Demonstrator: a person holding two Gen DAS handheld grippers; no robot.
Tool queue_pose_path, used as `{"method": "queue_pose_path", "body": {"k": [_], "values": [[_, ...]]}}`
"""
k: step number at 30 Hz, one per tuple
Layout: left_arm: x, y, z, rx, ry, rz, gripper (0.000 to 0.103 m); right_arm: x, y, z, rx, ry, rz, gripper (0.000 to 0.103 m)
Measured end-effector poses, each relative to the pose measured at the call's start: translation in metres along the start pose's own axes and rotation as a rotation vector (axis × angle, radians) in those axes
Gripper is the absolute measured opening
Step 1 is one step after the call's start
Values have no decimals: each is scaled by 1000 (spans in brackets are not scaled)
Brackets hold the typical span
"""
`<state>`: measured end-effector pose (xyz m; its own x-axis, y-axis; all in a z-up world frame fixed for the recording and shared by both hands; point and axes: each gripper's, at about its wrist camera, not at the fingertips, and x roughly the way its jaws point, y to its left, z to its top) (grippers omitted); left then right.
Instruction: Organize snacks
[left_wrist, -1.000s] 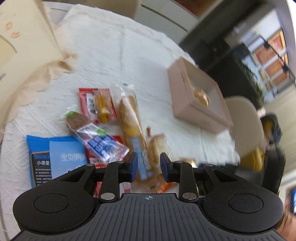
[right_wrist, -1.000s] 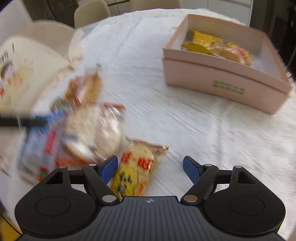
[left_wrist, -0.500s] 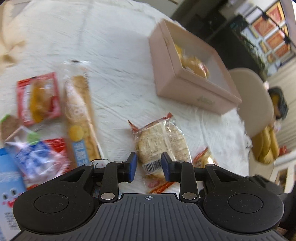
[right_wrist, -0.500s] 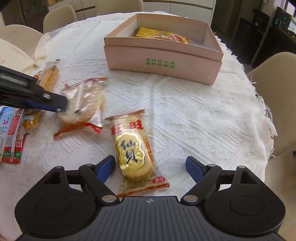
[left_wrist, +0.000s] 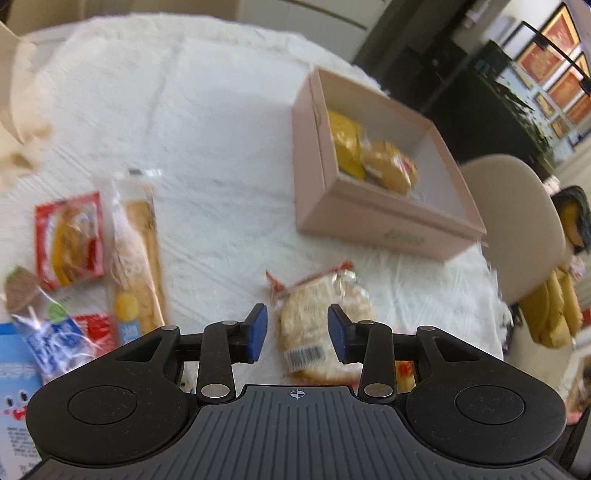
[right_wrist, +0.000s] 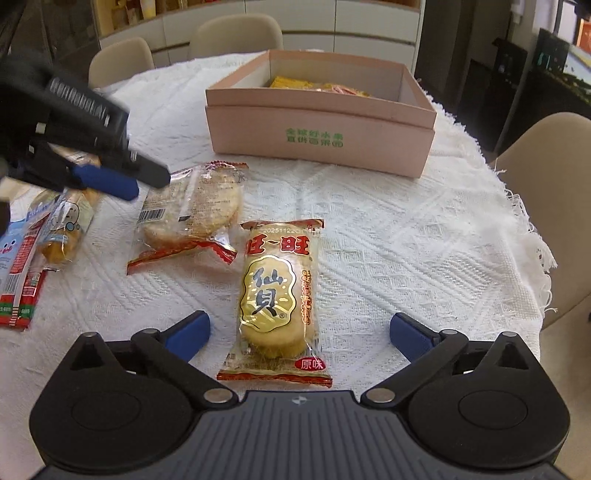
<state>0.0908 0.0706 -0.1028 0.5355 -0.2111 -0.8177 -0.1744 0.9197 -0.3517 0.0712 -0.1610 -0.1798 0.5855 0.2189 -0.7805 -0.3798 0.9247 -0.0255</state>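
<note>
A yellow rice cracker pack (right_wrist: 277, 291) lies flat on the white tablecloth between the fingers of my right gripper (right_wrist: 299, 330). Its jaws are opening wide and the pads stand clear of the pack. A clear cracker pack (left_wrist: 325, 295) (right_wrist: 199, 206) lies just left of it. My left gripper (left_wrist: 297, 332) (right_wrist: 136, 184) hovers over that pack's near end, jaws opening, pads not pressing on it. Beyond both stands the open pink box (right_wrist: 317, 140) (left_wrist: 388, 221), with a few yellow snack packs (left_wrist: 369, 158) inside.
More snacks lie at the left: a red pack (left_wrist: 68, 240), a long bread pack (left_wrist: 136, 251), blue and red packs (left_wrist: 22, 369) (right_wrist: 22, 258). Beige chairs (right_wrist: 554, 184) (right_wrist: 236, 33) ring the round table. The cloth's fringed edge (right_wrist: 535, 240) is at the right.
My left gripper has moved right from the snack pile to over the clear cracker pack, and its jaws have widened. My right gripper has spread wide around the yellow pack.
</note>
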Motion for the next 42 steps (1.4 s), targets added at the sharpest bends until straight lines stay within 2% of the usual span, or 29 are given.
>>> {"method": "queue_pose_path", "body": {"k": [3,7,12,15,18,21,24,25,27,29,30,31,33,35,37,39,40,41,42], "values": [[6,-34,0,172,21,58,41,0,-1,-3,-5,-23,3,103],[25,-68,-10,299,68,78,44,-1,-5,-1,-34,-3,30,103],[39,-92,-13,430,90,112,70,-4,-12,-1,-71,16,69,103],[37,-88,-14,436,88,119,68,-5,-12,-3,-79,6,70,103],[26,-66,-12,363,79,133,65,-5,-13,-5,-84,-5,74,103],[12,-31,-4,199,76,129,64,-6,-14,-8,-87,-28,76,103],[9,2,5,-20,93,66,63,-7,-13,-12,-81,-55,70,103],[11,6,8,-70,106,30,63,-7,-13,-13,-78,-62,67,103],[19,3,10,-102,124,-16,63,-7,-11,-14,-76,-69,63,103],[30,-11,10,-66,149,-10,64,-8,-10,-13,-77,-69,63,103],[38,-21,9,-30,161,3,71,-8,-11,-13,-77,-69,63,103],[39,-32,8,23,138,21,74,-8,-11,-13,-77,-70,63,103],[47,-51,6,111,138,59,89,-11,-11,-15,-76,-73,63,103],[55,-66,2,177,147,88,98,-13,-10,-17,-75,-78,62,103],[58,-74,-3,229,138,117,99,-13,-11,-18,-74,-82,62,103],[57,-73,-5,244,127,106,98,-13,-9,-18,-65,-81,60,103],[54,-70,-5,240,124,94,95,-13,-9,-18,-58,-75,58,103],[49,-66,-5,234,112,96,81,-14,-9,-17,-52,-65,55,103],[42,-60,-6,226,105,94,82,-15,-9,-16,-48,-53,54,103]]}}
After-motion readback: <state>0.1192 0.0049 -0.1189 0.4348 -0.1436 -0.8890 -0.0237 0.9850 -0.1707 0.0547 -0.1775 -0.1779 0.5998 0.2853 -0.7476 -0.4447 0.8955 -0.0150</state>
